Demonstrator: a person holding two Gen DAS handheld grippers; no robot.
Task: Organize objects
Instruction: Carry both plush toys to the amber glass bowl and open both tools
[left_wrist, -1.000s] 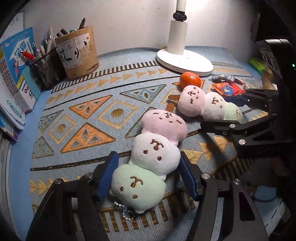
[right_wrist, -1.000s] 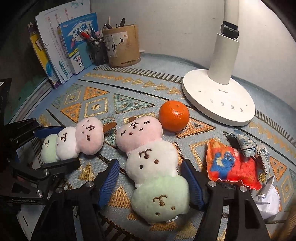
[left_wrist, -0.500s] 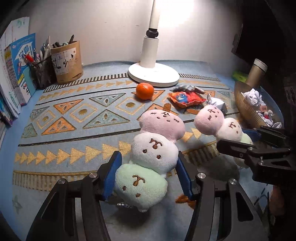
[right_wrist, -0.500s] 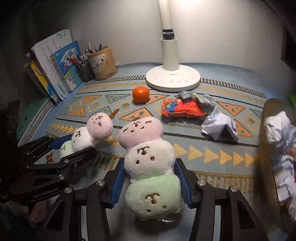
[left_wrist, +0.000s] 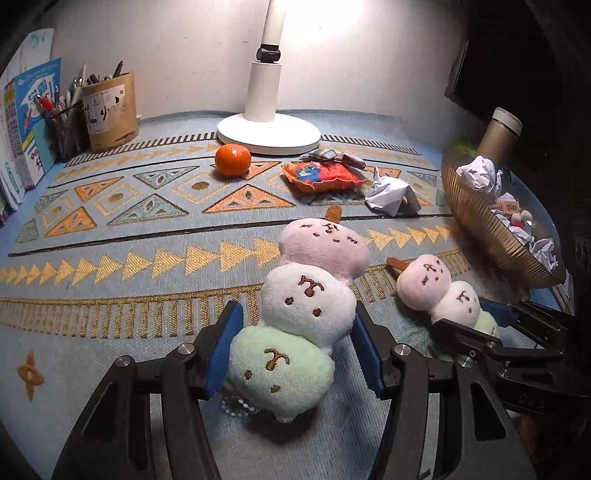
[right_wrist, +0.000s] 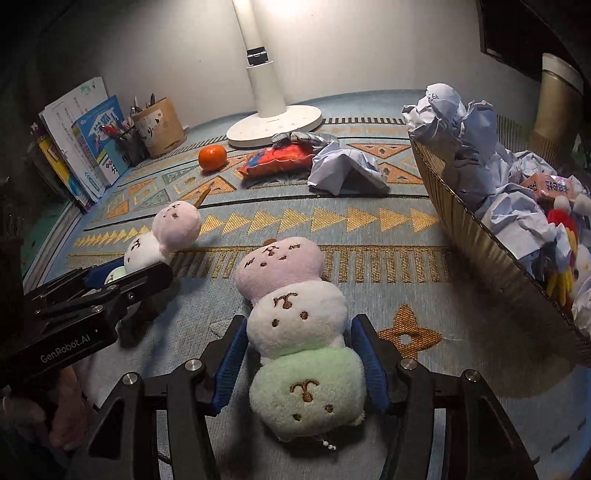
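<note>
Fuzzy plush dumpling toys (left_wrist: 306, 314) sit between blue rubbery pads (left_wrist: 223, 347) of each matt black plastic hand-held gripper (left_wrist: 295, 350) — beyond them, a coarse woven cloth (left_wrist: 147, 236), crumpled paper (left_wrist: 388, 192), and a ribbed, metallic-looking gold bowl (right_wrist: 476, 229) to the right.

Lamp-lit wall (left_wrist: 184, 55) — patterned tablecloth (left_wrist: 147, 236).

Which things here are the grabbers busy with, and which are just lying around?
Busy with:
left plush, held in the left gripper
right plush, held in the right gripper
gold basket, likely where they go

Just lying about:
orange
lamp
pen cup
books
red pouch
loose paper ball
</note>
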